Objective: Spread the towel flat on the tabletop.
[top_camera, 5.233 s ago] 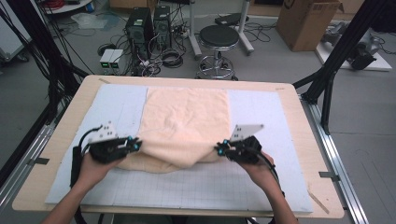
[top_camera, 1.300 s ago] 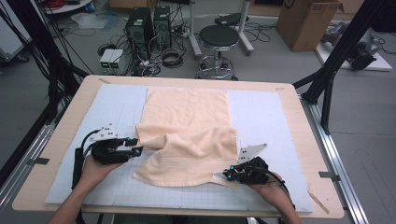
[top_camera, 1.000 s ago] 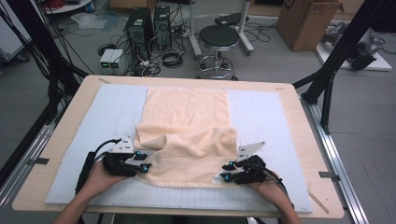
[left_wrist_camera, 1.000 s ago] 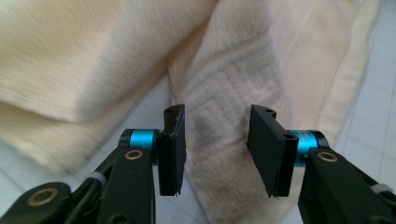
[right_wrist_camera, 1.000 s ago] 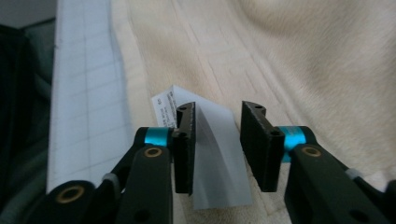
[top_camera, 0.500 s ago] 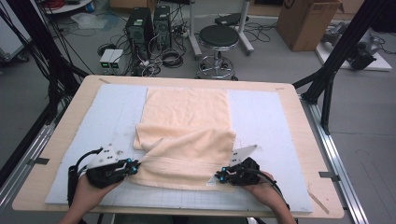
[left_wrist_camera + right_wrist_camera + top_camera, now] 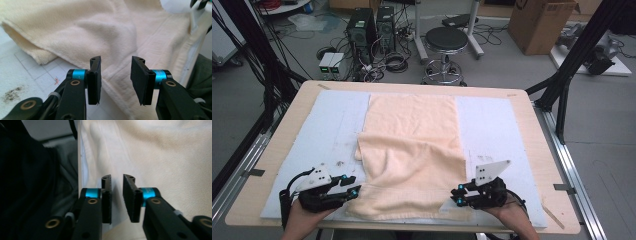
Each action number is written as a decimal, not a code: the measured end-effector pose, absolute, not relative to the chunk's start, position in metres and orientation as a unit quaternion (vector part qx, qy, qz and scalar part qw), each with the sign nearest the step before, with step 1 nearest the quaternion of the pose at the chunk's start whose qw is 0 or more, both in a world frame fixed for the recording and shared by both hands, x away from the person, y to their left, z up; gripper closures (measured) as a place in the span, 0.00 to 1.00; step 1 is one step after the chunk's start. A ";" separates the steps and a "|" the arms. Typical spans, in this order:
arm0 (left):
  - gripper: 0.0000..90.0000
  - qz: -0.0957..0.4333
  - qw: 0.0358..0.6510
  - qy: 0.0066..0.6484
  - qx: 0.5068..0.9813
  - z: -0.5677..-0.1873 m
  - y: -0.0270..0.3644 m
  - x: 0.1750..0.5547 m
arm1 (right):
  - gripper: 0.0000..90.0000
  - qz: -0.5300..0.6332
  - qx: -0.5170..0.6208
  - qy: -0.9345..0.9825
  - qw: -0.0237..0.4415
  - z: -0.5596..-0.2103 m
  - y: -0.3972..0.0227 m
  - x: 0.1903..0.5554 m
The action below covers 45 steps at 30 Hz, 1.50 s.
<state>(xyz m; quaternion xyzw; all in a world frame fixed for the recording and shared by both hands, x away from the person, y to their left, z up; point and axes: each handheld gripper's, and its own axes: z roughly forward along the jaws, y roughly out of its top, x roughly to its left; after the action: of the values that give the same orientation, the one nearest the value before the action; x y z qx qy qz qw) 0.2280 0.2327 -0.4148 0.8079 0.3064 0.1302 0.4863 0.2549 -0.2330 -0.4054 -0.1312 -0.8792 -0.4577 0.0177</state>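
1. As the high view shows it, the towel (image 7: 412,155) lies down the centre of the frame on the blue mat (image 7: 497,130) that covers the tabletop (image 7: 542,150), its near part folded up over its far part. The left gripper (image 7: 356,186) sits at lower left and the right gripper (image 7: 455,196) at lower right, each just beside a near corner of the towel. Judgement: one fold has been laid and released.
2. In the left gripper view, the jaws stand apart and have just been opening. The fold edge runs across the middle of the frame behind them, and no cloth is between the pads.
3. In the right gripper view, the jaws stand a little apart and have just been opening. The hem runs up the centre of the frame past them, and nothing is pinched.
4. Next move, as a judgement: each gripper must be set on a fresh edge or corner and closed on all layers together before the next fold.
5. Surroundings, high view: a stool (image 7: 446,42), computer cases (image 7: 369,25) with cables, and a cardboard box (image 7: 539,25) stand on the floor at the top of the frame, well apart from the work. Nothing lies on the mat in the way of either gripper.
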 end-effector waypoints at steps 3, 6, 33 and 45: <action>0.66 0.122 0.492 0.299 0.808 -0.418 0.228 0.244 | 0.76 -0.474 -0.141 -0.869 0.015 -0.406 -0.234 0.265; 0.64 0.098 0.490 0.279 0.820 -0.423 0.217 0.258 | 0.69 -0.438 -0.169 -0.883 -0.018 -0.412 -0.228 0.275; 0.88 0.097 0.492 0.238 0.832 -0.408 0.248 0.201 | 0.82 -0.449 -0.107 -0.887 0.025 -0.402 -0.204 0.234; 0.59 0.051 0.428 0.237 0.871 -0.435 0.217 0.245 | 0.65 -0.358 -0.188 -0.914 -0.031 -0.433 -0.188 0.287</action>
<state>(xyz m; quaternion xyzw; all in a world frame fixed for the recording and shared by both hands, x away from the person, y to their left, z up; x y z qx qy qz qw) 0.2455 0.2167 -0.4351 0.8706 0.2368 0.0508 0.4282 0.2870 -0.1879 -0.4328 -0.1877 -0.9141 -0.3582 -0.0310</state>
